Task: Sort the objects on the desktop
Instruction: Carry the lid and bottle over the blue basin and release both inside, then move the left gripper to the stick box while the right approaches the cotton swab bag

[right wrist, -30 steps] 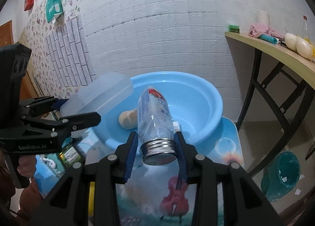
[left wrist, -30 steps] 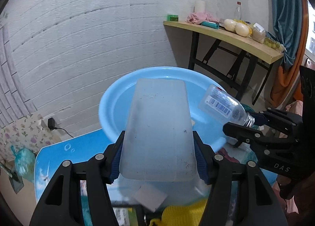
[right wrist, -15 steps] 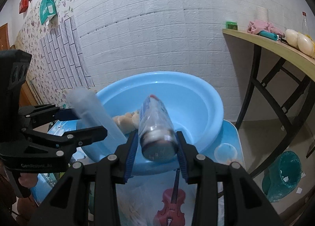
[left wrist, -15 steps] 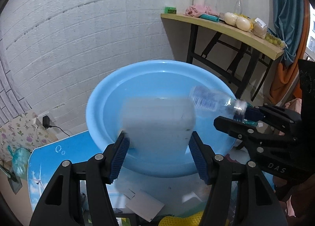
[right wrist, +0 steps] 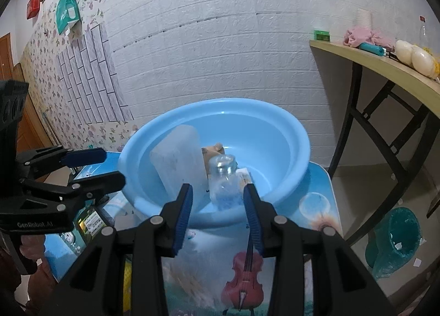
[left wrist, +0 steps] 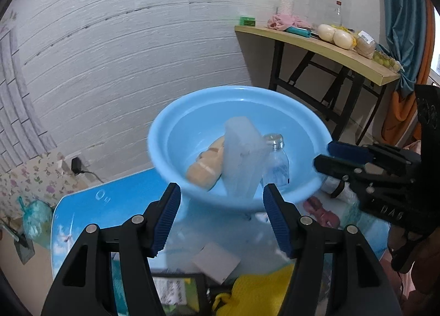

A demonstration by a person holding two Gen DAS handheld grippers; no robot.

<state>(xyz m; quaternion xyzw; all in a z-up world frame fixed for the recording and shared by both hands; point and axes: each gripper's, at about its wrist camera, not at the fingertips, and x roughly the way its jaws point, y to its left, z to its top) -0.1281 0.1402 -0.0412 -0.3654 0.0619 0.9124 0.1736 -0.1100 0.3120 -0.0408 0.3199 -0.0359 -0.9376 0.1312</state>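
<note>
my left gripper (left wrist: pixel 221 217): spread, empty | my right gripper (right wrist: pixel 217 212): spread, empty | frosted plastic box (left wrist: pixel 242 159) and clear bottle (right wrist: pixel 224 182): inside blue basin (right wrist: pixel 275 192), leaning by a tan toy, dropped there for sorting | both tongs near the rim.

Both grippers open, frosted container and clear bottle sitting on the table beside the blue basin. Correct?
Not quite. The frosted container and clear bottle are inside the blue basin, not beside it; the right wrist view shows this. Left gripper and right gripper are indeed open.
</note>
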